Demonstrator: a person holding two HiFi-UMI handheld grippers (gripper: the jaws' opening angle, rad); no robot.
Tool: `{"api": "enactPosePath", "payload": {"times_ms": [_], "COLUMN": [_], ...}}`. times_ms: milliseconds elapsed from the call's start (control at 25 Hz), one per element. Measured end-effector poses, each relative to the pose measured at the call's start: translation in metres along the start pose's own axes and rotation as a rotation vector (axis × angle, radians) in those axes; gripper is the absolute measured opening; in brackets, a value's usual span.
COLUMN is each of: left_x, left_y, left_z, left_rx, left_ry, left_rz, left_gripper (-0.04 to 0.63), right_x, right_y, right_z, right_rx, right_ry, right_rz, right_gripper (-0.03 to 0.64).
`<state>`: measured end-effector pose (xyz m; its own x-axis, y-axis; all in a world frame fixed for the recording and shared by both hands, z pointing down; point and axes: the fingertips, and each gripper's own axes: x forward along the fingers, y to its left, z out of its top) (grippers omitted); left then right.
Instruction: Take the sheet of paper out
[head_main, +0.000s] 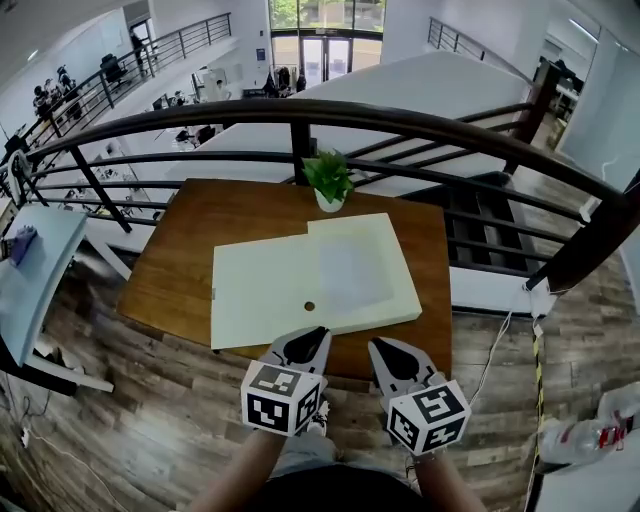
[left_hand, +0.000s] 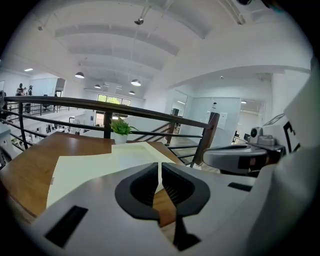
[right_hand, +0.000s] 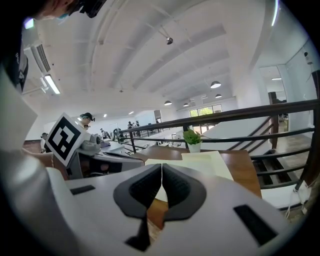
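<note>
A large pale cream folder (head_main: 270, 290) lies flat on the wooden table (head_main: 170, 270), with a small round button (head_main: 309, 306) near its front edge. A whiter sheet of paper (head_main: 352, 270) shows through the folder's right half. My left gripper (head_main: 318, 331) hovers just short of the folder's front edge, jaws shut and holding nothing. My right gripper (head_main: 377, 344) hangs beside it over the table's front edge, also shut and empty. The left gripper view shows shut jaws (left_hand: 160, 172) pointing at the folder (left_hand: 95, 165). In the right gripper view shut jaws (right_hand: 162, 176) face the folder (right_hand: 206, 162).
A small potted plant (head_main: 328, 180) stands at the table's back edge, touching the folder's far corner. A dark metal railing (head_main: 400, 125) runs behind the table, with a stairwell beyond. A light blue table (head_main: 30, 270) stands at the left. Wooden floor lies below the grippers.
</note>
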<state>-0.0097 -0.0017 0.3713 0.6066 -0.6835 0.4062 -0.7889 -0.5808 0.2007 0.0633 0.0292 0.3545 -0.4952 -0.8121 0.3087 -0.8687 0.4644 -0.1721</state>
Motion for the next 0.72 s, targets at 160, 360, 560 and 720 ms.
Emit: {"api": "enactPosePath", "payload": {"times_ms": [160,360,560,720], "left_x": [0.028,0.06,0.083,0.091], "left_y": [0.032,0.063,0.079,0.085], "left_z": [0.02,0.034,0.036,0.028], "left_rx": [0.003,0.02,0.029,0.02], "left_ry": [0.012,0.044,0.072,0.101], "left_rz": [-0.026,-0.06,-0.101,-0.127], "left_gripper": [0.032,0.032,0.032,0.032], "right_x": [0.042,0.081,0.108,0.122], "right_y": [-0.015,-0.034,-0.048,-0.051], "right_z": [0.015,0.026,0.024,0.021], "right_rx": [0.004,0.014,0.047,0.059], "right_ry": [0.009,0.01,0.024,0.042], "right_rz": [-0.018,-0.052,-0.09,-0.103], "right_gripper": [0.028,0.028,0.028,0.028]}}
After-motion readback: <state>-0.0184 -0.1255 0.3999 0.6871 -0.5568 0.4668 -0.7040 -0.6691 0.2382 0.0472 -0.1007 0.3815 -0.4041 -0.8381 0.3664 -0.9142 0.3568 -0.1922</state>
